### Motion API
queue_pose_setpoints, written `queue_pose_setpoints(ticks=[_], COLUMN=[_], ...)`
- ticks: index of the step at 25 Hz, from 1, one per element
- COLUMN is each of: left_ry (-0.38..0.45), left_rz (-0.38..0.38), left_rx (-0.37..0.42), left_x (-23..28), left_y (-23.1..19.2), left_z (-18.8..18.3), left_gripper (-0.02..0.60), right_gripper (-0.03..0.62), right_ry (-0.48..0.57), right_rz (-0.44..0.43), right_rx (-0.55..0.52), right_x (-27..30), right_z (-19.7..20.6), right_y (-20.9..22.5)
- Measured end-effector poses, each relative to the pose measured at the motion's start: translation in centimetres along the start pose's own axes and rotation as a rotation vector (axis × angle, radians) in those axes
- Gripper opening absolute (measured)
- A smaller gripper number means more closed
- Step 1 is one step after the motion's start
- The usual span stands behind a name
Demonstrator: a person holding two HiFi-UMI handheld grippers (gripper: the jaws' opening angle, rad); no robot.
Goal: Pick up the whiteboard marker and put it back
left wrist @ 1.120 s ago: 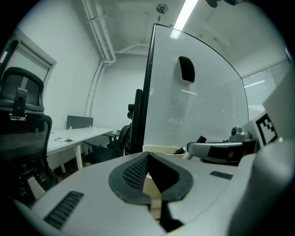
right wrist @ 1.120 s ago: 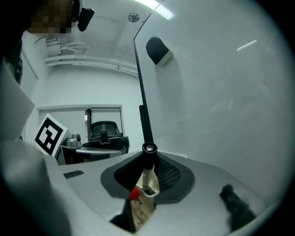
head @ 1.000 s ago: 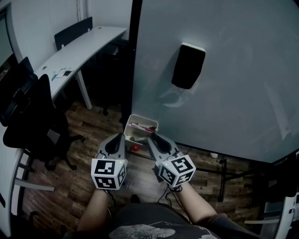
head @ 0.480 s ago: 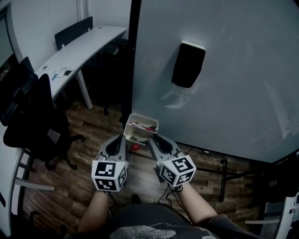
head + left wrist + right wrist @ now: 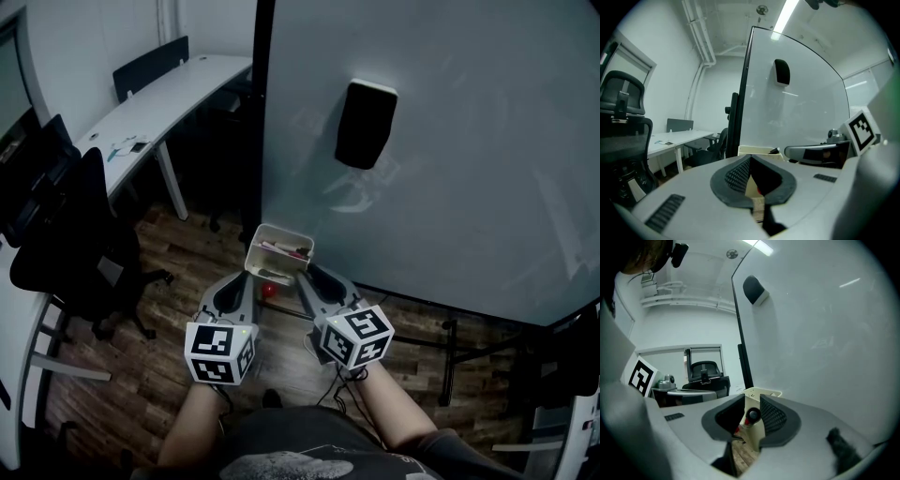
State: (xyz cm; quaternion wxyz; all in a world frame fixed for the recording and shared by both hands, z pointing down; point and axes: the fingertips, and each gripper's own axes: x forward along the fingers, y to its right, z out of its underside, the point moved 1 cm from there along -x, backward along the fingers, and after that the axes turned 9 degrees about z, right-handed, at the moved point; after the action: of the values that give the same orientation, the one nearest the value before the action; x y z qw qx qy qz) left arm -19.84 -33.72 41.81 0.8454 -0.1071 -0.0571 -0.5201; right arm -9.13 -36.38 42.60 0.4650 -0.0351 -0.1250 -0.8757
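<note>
A whiteboard marker with a red body and black end sits between the jaws of my right gripper, against the right pad. These jaws are opening slightly. In the head view its red end shows just below a white tray fixed at the whiteboard's lower corner, between the two grippers. The right gripper points at the tray from below right. My left gripper is beside it, its jaws apart with nothing held. Other markers lie in the tray.
A black eraser sticks on the whiteboard above the tray. A black office chair and a white curved desk stand to the left. The floor is wood planks, and the board's stand legs are at the right.
Almost nothing: the head view has shifted a little, and both grippers stay just under the tray with the marker still in the right one.
</note>
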Motion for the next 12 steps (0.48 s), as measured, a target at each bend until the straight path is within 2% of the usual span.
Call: queue_pose_setpoints(ticks=[5, 12], left_ry=[0.007, 0.018], left_rz=[-0.016, -0.054], left_rx=[0.007, 0.013], left_x=[-0.8, -2.8], left_y=[0.9, 3.2], left_z=[-0.3, -0.6], left_gripper=[0.012, 0.012], right_gripper=[0.095, 0.095], right_ry=[0.016, 0.074], right_rz=[-0.020, 0.001], right_rx=[0.003, 0.023], right_x=[-1.2, -4.6], right_z=[-0.5, -1.9], right_y=[0.0, 1.1])
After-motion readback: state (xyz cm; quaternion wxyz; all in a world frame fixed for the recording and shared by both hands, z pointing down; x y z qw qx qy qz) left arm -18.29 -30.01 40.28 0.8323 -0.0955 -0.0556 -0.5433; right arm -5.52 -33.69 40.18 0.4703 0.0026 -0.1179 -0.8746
